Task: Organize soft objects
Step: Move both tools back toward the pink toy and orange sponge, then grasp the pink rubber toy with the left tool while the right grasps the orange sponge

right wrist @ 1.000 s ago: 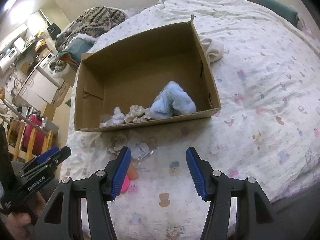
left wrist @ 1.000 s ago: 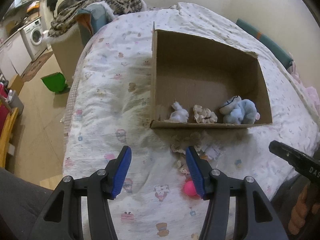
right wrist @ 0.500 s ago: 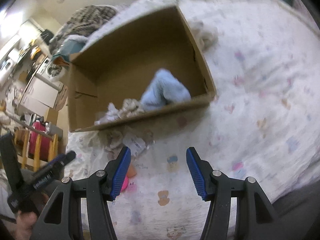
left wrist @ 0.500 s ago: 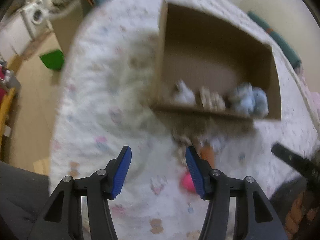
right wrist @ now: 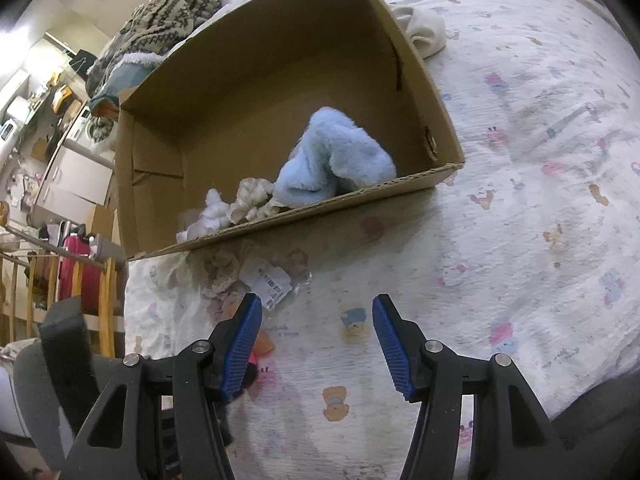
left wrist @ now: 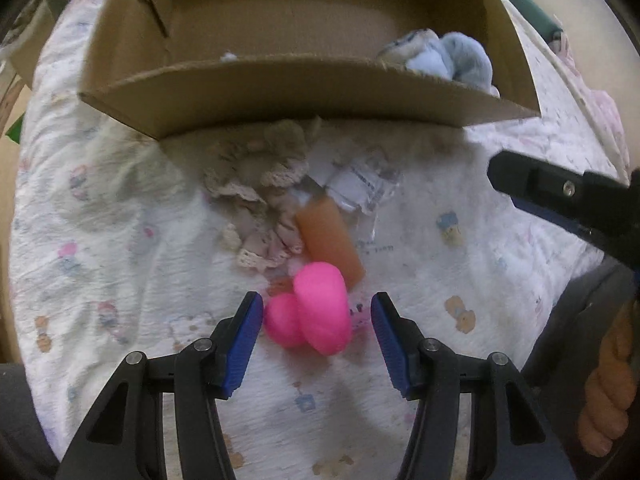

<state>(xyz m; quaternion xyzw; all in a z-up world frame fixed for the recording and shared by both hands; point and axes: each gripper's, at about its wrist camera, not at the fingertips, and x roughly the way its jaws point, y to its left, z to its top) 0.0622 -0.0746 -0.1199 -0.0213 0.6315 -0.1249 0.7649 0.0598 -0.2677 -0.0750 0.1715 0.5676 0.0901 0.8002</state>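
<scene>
The left tongs point(left wrist: 317, 330) point steeply down, jaws just narrowing around the pink toy point(left wrist: 310, 316); the right tongs point(right wrist: 317, 330) hang apart above the bed point(right wrist: 520, 240).

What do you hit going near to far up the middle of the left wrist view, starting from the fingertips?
pink toy → orange piece → beige lace fabric → near wall of the cardboard box → light blue plush inside the box.
</scene>
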